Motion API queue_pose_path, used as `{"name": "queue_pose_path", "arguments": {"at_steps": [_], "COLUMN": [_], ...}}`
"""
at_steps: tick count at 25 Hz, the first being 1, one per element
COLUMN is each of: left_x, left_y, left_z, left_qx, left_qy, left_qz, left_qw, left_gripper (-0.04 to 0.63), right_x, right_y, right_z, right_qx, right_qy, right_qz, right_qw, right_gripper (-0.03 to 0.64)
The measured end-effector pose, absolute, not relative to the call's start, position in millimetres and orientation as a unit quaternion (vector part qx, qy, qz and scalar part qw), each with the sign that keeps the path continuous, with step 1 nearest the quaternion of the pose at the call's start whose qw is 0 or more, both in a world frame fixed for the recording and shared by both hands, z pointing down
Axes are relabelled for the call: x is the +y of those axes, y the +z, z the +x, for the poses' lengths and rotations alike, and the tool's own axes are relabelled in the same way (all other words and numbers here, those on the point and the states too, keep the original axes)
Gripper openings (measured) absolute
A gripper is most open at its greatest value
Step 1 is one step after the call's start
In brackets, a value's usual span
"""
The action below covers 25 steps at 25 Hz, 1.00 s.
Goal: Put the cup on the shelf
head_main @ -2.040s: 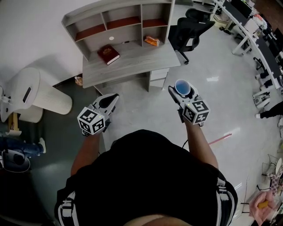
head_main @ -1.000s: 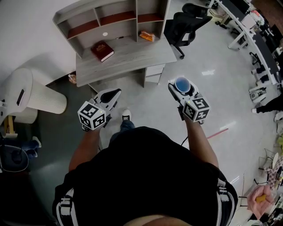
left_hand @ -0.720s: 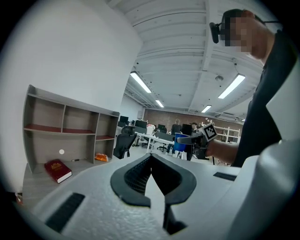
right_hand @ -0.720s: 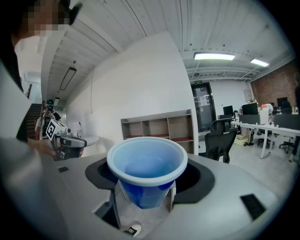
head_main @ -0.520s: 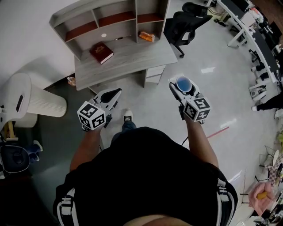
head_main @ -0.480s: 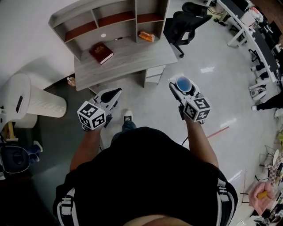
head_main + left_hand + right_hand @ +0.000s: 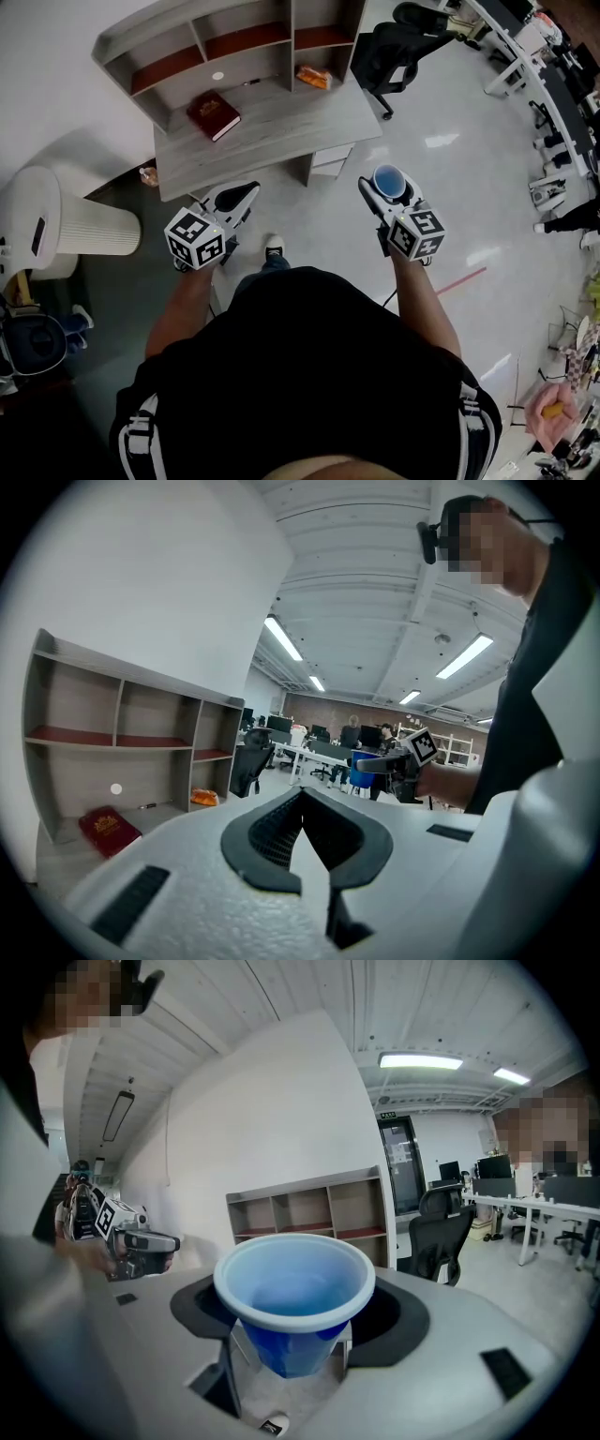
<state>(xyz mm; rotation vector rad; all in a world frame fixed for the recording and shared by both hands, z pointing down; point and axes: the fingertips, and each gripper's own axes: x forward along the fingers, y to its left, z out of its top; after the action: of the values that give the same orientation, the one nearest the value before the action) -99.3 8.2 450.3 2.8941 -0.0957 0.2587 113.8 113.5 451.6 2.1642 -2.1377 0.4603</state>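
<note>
A blue cup (image 7: pixel 388 184) stands upright between the jaws of my right gripper (image 7: pixel 383 192), which is shut on it; in the right gripper view the blue cup (image 7: pixel 294 1307) fills the centre, gripped at its lower body. My left gripper (image 7: pixel 235 196) is shut with nothing in it; in its own view the left gripper (image 7: pixel 302 822) shows its pads meeting. The grey desk with a shelf unit (image 7: pixel 225 47) stands ahead, its compartments with red-brown boards. Both grippers hover over the floor just short of the desk (image 7: pixel 272 122).
On the desk lie a red book (image 7: pixel 212 113) and an orange packet (image 7: pixel 314 77). A black office chair (image 7: pixel 398 52) stands right of the desk. A white cylindrical appliance (image 7: pixel 70 225) stands to the left. More desks (image 7: pixel 553 84) line the far right.
The desk and shelf have slid a little nearer in the head view as the person stepped forward. Both grippers keep their pose; the cup stays gripped.
</note>
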Motion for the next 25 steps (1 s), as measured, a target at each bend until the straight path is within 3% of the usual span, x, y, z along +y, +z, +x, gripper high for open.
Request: {"name": "queue_pose_path", "arguments": {"at_steps": [25], "left_x": [-160.3], "left_y": [441.4], "left_z": [-40.0], "left_qx": [0.039], "left_qy": [0.092], "left_qz": [0.991], "left_qw": [0.089], "left_gripper": [0.015], "right_x": [-37.1], "right_y": [443.1], "right_z": [133.8], "right_qx": [-0.660], "right_qy": [0.156], "right_qz": [0.734], "right_qw": [0.045], "right_gripper": [0.313]}}
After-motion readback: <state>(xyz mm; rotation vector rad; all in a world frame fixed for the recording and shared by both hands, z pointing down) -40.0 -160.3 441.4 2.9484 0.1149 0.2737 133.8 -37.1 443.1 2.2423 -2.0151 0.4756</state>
